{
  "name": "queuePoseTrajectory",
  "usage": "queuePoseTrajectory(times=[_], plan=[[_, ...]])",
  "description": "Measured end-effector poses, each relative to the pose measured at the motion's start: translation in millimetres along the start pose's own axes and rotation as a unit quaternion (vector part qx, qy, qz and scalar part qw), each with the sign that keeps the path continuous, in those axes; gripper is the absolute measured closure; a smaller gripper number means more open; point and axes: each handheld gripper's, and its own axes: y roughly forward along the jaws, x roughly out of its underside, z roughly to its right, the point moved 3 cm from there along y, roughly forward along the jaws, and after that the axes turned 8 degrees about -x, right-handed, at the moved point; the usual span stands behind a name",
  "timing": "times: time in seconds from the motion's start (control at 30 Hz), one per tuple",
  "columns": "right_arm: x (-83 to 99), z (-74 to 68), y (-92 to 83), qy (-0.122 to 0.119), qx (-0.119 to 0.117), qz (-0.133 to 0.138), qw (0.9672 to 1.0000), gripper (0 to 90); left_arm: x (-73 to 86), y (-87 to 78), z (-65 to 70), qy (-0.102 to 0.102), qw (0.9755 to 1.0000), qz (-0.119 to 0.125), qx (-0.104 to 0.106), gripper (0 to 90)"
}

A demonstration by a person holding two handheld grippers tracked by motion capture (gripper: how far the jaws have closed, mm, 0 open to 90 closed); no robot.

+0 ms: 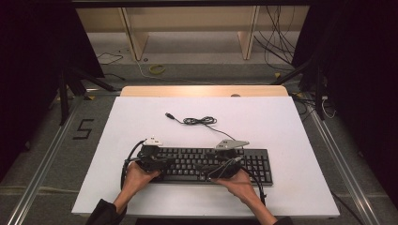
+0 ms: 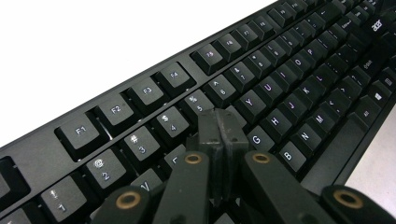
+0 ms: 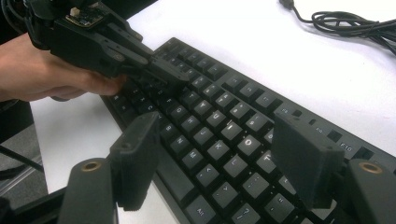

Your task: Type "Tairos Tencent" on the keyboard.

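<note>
A black keyboard (image 1: pixel 244 164) lies across the near part of the white table (image 1: pixel 263 122). My left gripper (image 2: pixel 221 128) is shut with nothing between its pads, its tip resting low over the keyboard (image 2: pixel 280 93) near the R and T keys. In the high view that left gripper (image 1: pixel 162 164) sits over the keyboard's left half. My right gripper (image 3: pixel 219 154) stands open above the keyboard (image 3: pixel 219 126), its jaws wide apart over the letter keys. In the high view the right gripper (image 1: pixel 213 169) is over the middle of the keyboard. The left gripper (image 3: pixel 175 78) also appears in the right gripper view, held by a hand (image 3: pixel 42 74).
The keyboard's black cable (image 1: pixel 199 121) lies coiled on the table behind it, its USB plug (image 1: pixel 169 115) loose to the left. The same cable (image 3: pixel 345 21) shows at top right in the right gripper view. A wooden board (image 1: pixel 202 91) borders the far table edge.
</note>
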Motion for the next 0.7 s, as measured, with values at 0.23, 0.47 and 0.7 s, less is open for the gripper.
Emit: queuePoseTrajectory(times=[0.23,0.47,0.7], plan=[[0.0,0.0,0.0,0.0,0.001,0.0,1.0,33.9,-0.7,-1.6,0.0,-0.001,1.0,0.005,-0.002,89.1],[-0.1,0.5,0.1,0.001,0.0,0.001,1.0,33.9,-2.8,-7.1,-1.0,-0.01,0.9998,0.016,0.002,86.1],[0.0,0.6,0.8,0.002,0.002,0.001,1.0,34.0,-3.7,-11.9,-3.0,-0.022,0.9993,0.028,0.008,78.9]])
